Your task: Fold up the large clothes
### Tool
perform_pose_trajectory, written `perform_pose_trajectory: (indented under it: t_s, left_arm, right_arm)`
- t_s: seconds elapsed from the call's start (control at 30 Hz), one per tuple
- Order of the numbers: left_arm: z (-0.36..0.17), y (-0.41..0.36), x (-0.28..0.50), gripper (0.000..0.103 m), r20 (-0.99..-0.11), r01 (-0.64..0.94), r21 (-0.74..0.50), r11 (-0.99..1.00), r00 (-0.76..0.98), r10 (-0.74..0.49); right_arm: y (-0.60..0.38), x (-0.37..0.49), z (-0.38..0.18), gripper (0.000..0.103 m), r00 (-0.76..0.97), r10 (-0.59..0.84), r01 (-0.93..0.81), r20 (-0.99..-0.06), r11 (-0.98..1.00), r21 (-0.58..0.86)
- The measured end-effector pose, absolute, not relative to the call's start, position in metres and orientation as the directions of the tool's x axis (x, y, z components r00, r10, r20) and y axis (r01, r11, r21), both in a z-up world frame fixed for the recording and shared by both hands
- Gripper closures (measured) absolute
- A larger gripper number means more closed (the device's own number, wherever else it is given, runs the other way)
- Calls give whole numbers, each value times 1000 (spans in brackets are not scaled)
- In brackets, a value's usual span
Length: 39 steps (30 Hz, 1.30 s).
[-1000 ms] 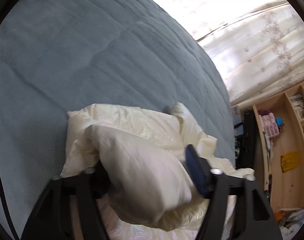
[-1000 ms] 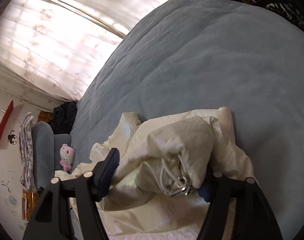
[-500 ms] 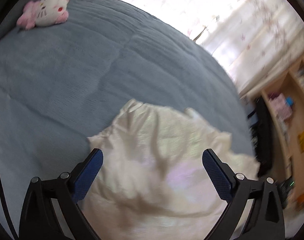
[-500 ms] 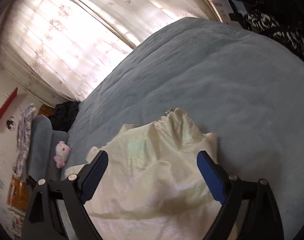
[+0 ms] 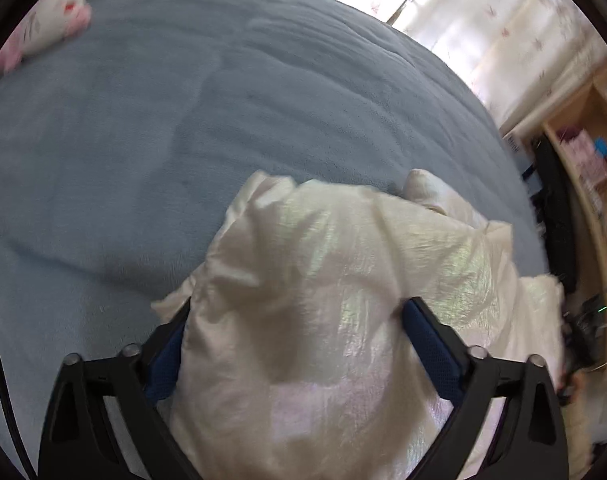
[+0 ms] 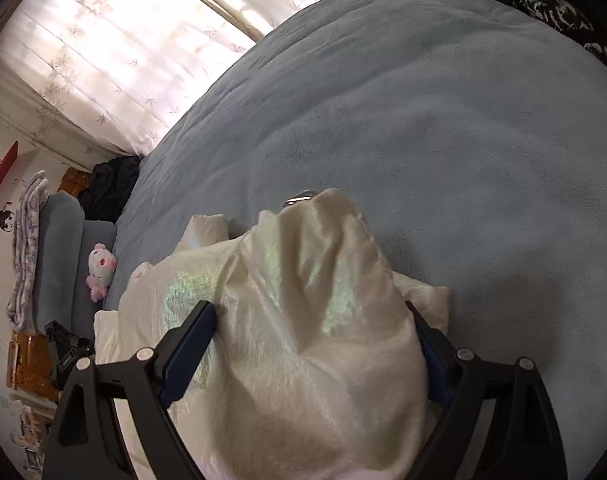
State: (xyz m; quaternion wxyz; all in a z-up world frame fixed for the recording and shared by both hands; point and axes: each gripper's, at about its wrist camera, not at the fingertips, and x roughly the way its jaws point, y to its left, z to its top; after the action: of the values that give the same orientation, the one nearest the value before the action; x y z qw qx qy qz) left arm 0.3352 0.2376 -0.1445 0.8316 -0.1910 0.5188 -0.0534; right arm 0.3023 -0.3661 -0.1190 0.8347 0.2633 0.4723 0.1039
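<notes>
A puffy cream jacket (image 5: 343, 240) with a pearly sheen lies bunched on the blue-grey bed cover (image 5: 163, 120). My left gripper (image 5: 297, 308) straddles a thick fold of it. Its jaws are closing, and the fabric fills the gap and bulges against both blue pads (image 5: 431, 352). In the right wrist view the same jacket (image 6: 303, 264) swells between the fingers of my right gripper (image 6: 309, 308). These jaws are closing too, with the left pad (image 6: 191, 344) against the cloth and the right pad mostly hidden behind it. A small metal ring (image 6: 299, 198) shows at the jacket's far tip.
The bed cover (image 6: 443, 120) stretches wide beyond the jacket. A pink and white plush toy (image 6: 99, 266) sits by a grey pillow (image 6: 59, 240). Dark clothes (image 6: 107, 184) lie at the bed's corner. Curtains (image 6: 103, 60) hang behind, and a wooden shelf (image 5: 583, 168) stands off the bed's right side.
Both grippers let go of the fold they held, opened wide above the jacket, then came down onto it; the fabric now fills both gaps again.
</notes>
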Motion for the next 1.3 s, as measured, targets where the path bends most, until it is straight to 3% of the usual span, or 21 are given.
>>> perform_pose_trajectory:
  t_s: [0.03, 0.07, 0.1, 0.17, 0.27, 0.47, 0.7, 0.83, 1.1, 1.2, 1.27, 1.3]
  left_arm:
    - [-141, 231, 334, 31, -846, -97, -331, 939, 471, -250]
    - [-137, 224, 332, 50, -847, -85, -288, 954, 487, -212]
    - [-133, 219, 330, 65, -846, -81, -260, 962, 500, -186]
    - [-122, 212, 323, 82, -832, -86, -210, 974, 538, -132]
    - [-101, 207, 314, 90, -809, -107, -160, 981, 584, -69]
    - [-66, 199, 320, 91, -756, -200, -113, 973, 653, 46]
    - [-128, 177, 360, 87, -822, -314, 48, 948, 527, 216]
    - [-145, 161, 365, 85, -794, -292, 149, 945, 534, 290]
    - [-156, 164, 366, 77, -808, -289, 119, 950, 527, 262]
    - [-159, 166, 366, 69, -817, -284, 126, 950, 514, 262]
    - [-156, 166, 364, 65, -822, -292, 120, 949, 508, 260]
    - [-154, 168, 363, 63, -825, -295, 114, 949, 504, 256]
  right_arm:
    - [-362, 300, -117, 33, 543, 407, 65, -734, 852, 520]
    - [-358, 298, -115, 50, 552, 396, 51, -734, 862, 504]
    - [-354, 295, -113, 57, 557, 379, 46, -739, 874, 484]
    - [-348, 286, -107, 81, 585, 332, 32, -740, 902, 430]
    - [-344, 270, -90, 90, 649, 269, 21, -712, 929, 371]
    - [-339, 262, -44, 90, 768, 172, 47, -617, 946, 321]
    - [-328, 312, -94, 90, 647, 12, 184, -763, 968, 171]
    - [-335, 313, -114, 86, 638, -6, 212, -770, 963, 168]
    - [-337, 311, -126, 80, 629, 0, 234, -777, 954, 189]
    - [-333, 311, -127, 66, 616, -37, 250, -787, 956, 151]
    - [-333, 310, -126, 48, 598, -76, 282, -798, 952, 120]
    - [-333, 309, -125, 48, 594, -82, 288, -800, 950, 117]
